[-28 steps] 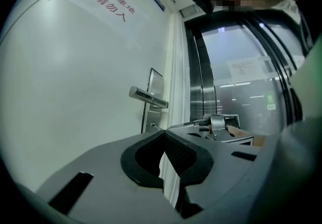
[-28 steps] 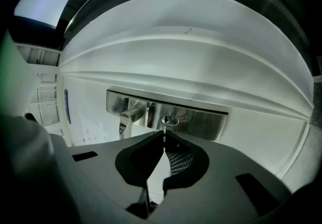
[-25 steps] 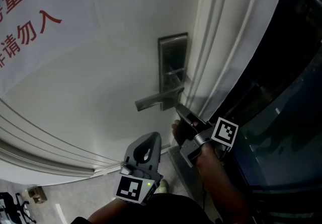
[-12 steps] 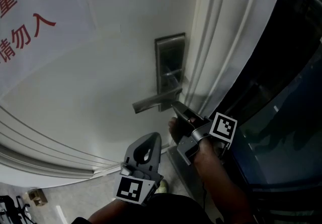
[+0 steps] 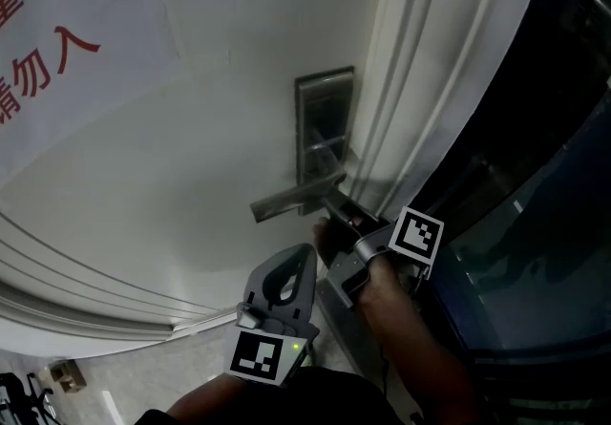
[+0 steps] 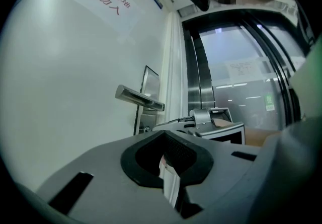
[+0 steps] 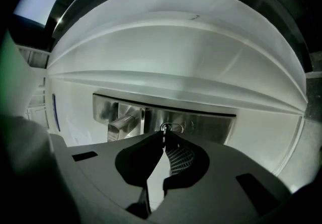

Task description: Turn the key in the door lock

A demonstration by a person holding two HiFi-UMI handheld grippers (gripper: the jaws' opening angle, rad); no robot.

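Note:
A steel lock plate with a lever handle sits on the white door. My right gripper reaches up under the lever, with its tips against the plate. In the right gripper view its jaws are pinched together on the small key in the keyhole, beside the lever handle on the lock plate. My left gripper hangs lower and away from the door, shut with nothing in it. The left gripper view looks up at the lever handle and the right gripper.
A paper sign with red characters is stuck on the door's upper left. The white door frame runs along the right of the lock. Beyond it is a dark glass partition. Floor with small objects shows at bottom left.
The right gripper has crept slightly up and left along the lock plate. The left gripper has risen a little and shifted right. The lever handle looks the same.

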